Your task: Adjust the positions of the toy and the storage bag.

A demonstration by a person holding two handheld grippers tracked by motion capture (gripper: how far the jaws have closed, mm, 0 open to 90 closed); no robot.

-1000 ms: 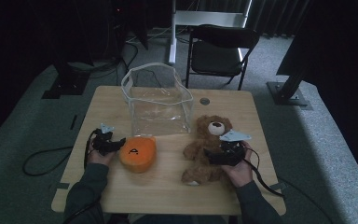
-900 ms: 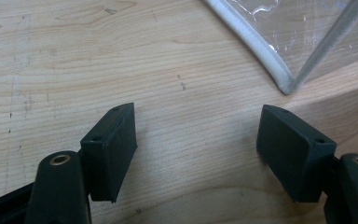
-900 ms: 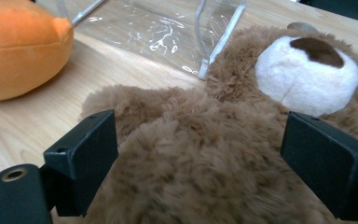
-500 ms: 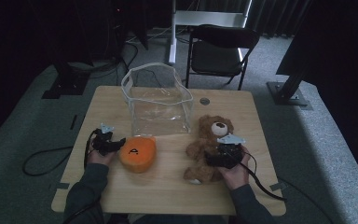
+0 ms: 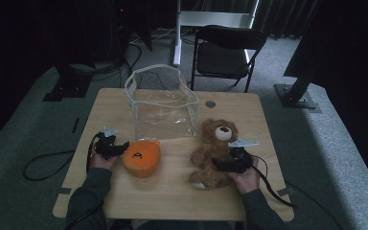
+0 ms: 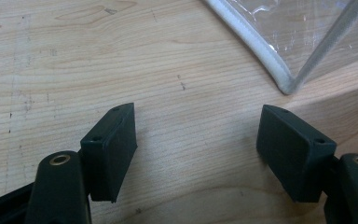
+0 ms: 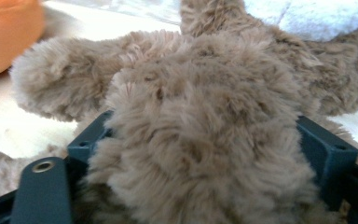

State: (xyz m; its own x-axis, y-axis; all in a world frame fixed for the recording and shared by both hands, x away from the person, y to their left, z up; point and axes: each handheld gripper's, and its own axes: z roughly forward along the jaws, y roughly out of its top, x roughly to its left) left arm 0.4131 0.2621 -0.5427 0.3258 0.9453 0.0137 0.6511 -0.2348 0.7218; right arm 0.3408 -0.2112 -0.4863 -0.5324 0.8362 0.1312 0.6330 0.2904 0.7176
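Observation:
A brown teddy bear lies on its back right of the table's middle. My right gripper sits at its near side, open, with the jaws wide on either side of a furry limb. An orange round plush with a black mark rests left of centre; its edge shows in the right gripper view. My left gripper is just left of the orange plush, open, over bare wood with nothing between the jaws.
A clear soft-walled bin with a white rim stands at the table's back centre. A round grommet sits beside it. A black chair stands beyond the wooden table. Cables trail on the floor at left.
My right gripper has slid left and forward into the bear, so its jaws now straddle a limb. The left gripper and the orange plush have stayed put.

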